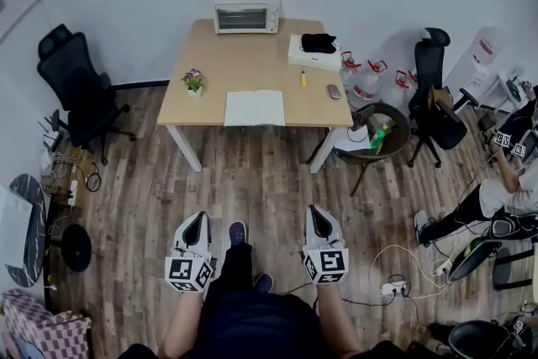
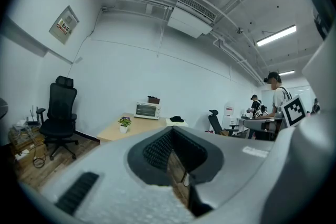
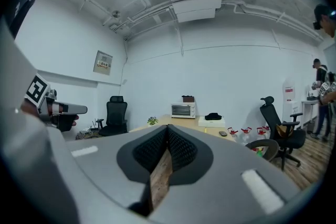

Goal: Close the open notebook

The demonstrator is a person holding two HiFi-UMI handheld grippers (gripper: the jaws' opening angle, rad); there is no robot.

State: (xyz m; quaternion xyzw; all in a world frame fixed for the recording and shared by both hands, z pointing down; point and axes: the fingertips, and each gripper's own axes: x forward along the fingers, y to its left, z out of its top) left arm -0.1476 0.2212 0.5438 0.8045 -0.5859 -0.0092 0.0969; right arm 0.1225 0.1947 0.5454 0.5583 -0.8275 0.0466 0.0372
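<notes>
The wooden table (image 1: 252,63) stands against the far wall, well apart from me across the plank floor (image 1: 261,181). The open notebook (image 1: 255,108) lies flat at the table's near edge, pages up, just right of a small potted plant (image 1: 193,81). My left gripper (image 1: 200,219) and right gripper (image 1: 314,212) both point toward the table. Each has its jaws closed tip to tip, with nothing between them.

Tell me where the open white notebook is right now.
In the head view, the open white notebook lies flat at the near edge of the light wooden table, just right of the small potted plant.
</notes>
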